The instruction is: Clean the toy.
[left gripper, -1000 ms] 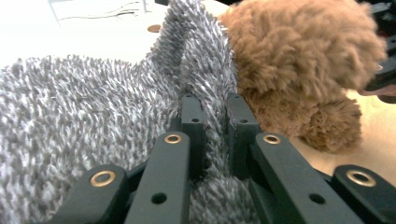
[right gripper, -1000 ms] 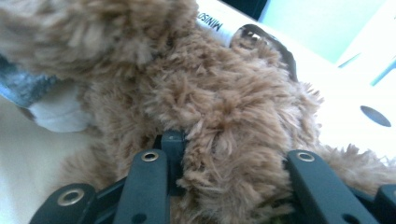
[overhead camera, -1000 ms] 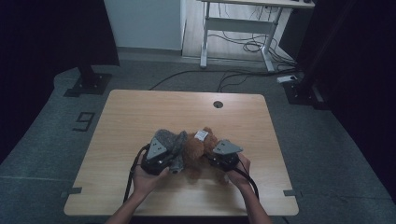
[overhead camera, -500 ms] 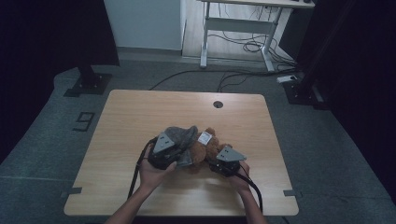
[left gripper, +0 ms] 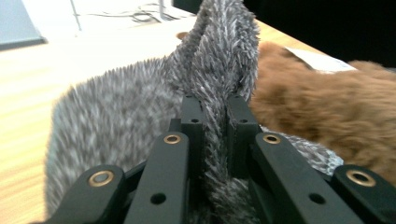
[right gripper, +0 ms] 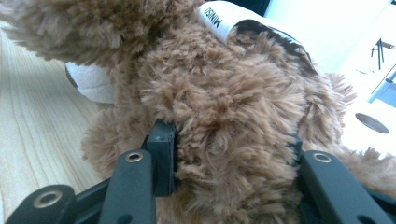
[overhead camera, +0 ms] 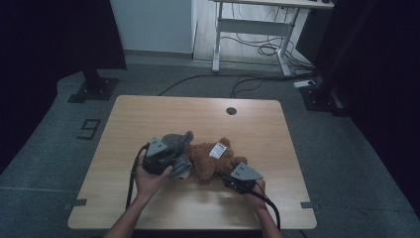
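My left gripper (left gripper: 215, 121) is nearly closed, jaws pinching a thin ridge of the grey plush toy (left gripper: 140, 116): spiky, short, mottled pile, rounded body. My right gripper (right gripper: 229, 149) stands wide, jaws pressed into both flanks of the brown plush toy (right gripper: 219, 93), seemingly clamped on it: shaggy, curly fur, white sewn label (right gripper: 229, 18). Both toys lie touching, mid-front on the light wood-grain table (overhead camera: 198, 109).

A grey plush toy (overhead camera: 174, 148) and a shaggy brown plush toy (overhead camera: 210, 159) lie touching side by side on the near half of the table, grey on the left, brown showing a white label (overhead camera: 217, 150).
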`<state>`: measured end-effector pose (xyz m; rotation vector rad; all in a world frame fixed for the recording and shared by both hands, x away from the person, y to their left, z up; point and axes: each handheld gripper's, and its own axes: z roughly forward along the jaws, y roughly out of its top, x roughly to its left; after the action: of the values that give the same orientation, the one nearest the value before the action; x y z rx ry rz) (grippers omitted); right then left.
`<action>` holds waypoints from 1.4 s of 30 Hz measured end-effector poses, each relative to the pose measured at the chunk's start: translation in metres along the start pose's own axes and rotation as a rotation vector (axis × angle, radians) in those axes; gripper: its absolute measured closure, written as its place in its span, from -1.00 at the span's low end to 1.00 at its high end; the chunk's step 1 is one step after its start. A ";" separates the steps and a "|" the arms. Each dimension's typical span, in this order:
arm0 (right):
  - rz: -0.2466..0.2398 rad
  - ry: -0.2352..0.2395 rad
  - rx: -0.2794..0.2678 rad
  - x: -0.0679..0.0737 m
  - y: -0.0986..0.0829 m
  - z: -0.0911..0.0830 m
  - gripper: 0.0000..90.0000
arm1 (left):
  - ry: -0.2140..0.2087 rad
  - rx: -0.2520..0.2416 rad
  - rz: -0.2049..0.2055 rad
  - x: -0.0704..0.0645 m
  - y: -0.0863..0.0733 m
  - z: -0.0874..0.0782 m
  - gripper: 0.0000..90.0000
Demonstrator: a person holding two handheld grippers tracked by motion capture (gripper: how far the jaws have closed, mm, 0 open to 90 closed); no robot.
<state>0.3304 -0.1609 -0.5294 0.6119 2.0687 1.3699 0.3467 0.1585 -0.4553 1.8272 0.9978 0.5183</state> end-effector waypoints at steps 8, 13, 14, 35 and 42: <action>0.036 0.025 -0.003 -0.005 -0.002 -0.001 0.22 | 0.072 0.083 -0.071 0.037 -0.027 -0.011 0.78; 0.078 0.049 -0.007 -0.012 -0.003 -0.001 0.22 | 0.045 0.068 -0.103 0.041 -0.030 -0.016 0.78; 0.079 0.052 -0.008 -0.013 -0.003 -0.001 0.22 | 0.040 0.059 -0.099 0.040 -0.026 -0.018 0.78; 0.090 0.103 -0.029 -0.018 -0.006 0.000 0.20 | -0.109 0.107 0.021 -0.021 0.010 0.032 0.77; 0.093 0.104 -0.029 -0.017 -0.006 -0.001 0.19 | -0.074 0.077 0.011 -0.007 0.007 0.014 0.77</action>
<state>0.3420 -0.1751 -0.5311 0.6444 2.1212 1.5112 0.3552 0.1438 -0.4544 1.9078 0.9694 0.4206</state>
